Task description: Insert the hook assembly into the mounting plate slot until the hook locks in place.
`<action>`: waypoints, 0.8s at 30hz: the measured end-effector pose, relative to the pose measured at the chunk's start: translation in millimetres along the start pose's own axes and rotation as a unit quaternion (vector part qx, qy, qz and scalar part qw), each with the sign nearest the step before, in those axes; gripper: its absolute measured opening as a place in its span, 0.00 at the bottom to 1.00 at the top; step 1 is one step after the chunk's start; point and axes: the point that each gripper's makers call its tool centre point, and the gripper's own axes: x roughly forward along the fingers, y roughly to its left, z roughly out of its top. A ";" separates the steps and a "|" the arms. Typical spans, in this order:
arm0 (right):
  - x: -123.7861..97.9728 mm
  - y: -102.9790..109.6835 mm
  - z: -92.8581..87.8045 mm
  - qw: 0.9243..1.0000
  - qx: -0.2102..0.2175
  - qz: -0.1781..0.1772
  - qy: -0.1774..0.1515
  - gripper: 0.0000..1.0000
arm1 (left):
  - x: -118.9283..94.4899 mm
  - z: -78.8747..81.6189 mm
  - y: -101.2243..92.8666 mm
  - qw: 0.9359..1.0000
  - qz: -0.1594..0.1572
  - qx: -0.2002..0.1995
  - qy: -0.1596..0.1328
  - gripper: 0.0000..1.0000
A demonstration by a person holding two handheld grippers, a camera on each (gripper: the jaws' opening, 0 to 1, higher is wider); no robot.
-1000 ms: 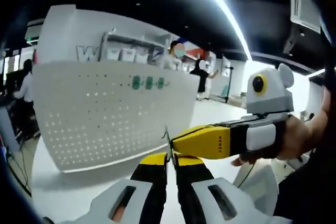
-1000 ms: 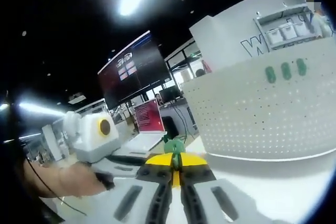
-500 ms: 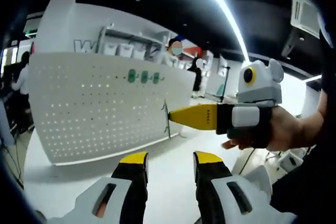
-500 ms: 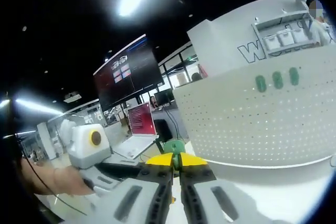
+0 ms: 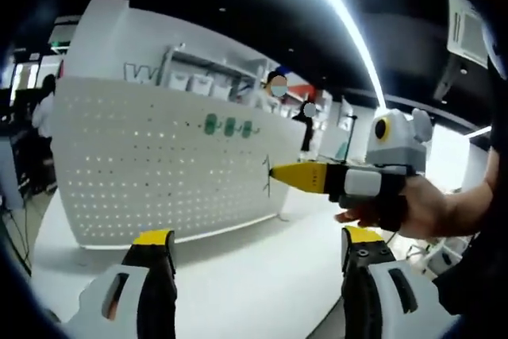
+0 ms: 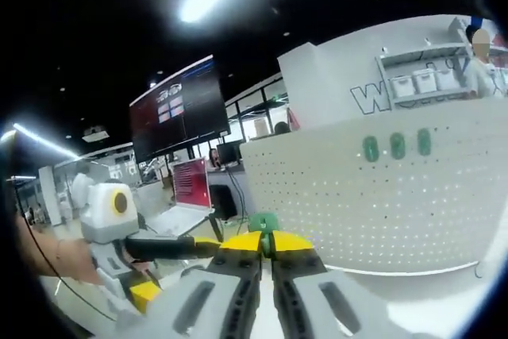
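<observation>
In the left gripper view, the left gripper (image 5: 252,253) has its two yellow-tipped jaws spread wide apart with nothing between them; below them lies the white table (image 5: 238,275). The right gripper (image 5: 274,172) reaches in from the right, held by a hand (image 5: 413,208); its yellow jaws are pressed together on the hook assembly (image 5: 267,175), whose thin dark wire part stands out at the tips, close in front of the pegboard (image 5: 159,168); whether the wire touches the board cannot be made out at this size. The pegboard, the white perforated mounting plate, stands upright on the table and carries three green hooks (image 5: 228,126) in a row near its top edge.

In the right gripper view, the right gripper (image 6: 268,242) is clamped on the green part of the hook assembly (image 6: 263,223); the pegboard (image 6: 381,196) rises at the right with the green hooks (image 6: 397,147) on it; the left gripper (image 6: 171,275) shows at lower left, and a dark wall screen (image 6: 178,109) hangs in the background.
</observation>
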 end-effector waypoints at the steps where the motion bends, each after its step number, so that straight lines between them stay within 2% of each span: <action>1: 0.0 -5.5 2.1 1.000 -0.003 -0.009 -0.004 0.00 | 0.0 0.2 0.0 1.000 0.000 0.000 0.000 0.87; 11: -0.5 -55.2 25.8 0.995 -0.035 -0.080 -0.044 0.00 | -1.2 1.4 1.0 1.000 0.008 -0.006 -0.003 0.97; 14: -0.5 -71.5 37.2 0.992 -0.020 -0.101 -0.069 0.00 | -2.9 0.4 2.0 1.000 0.009 -0.004 -0.001 0.99; 15: -2.0 -78.9 44.7 0.990 -0.031 -0.112 -0.084 0.00 | -3.5 0.0 2.2 1.000 0.010 -0.001 -0.001 1.00; 24: 3.7 -116.4 53.2 0.984 -0.046 -0.146 -0.091 0.00 | -8.9 -4.2 7.4 1.000 0.017 -0.005 0.002 1.00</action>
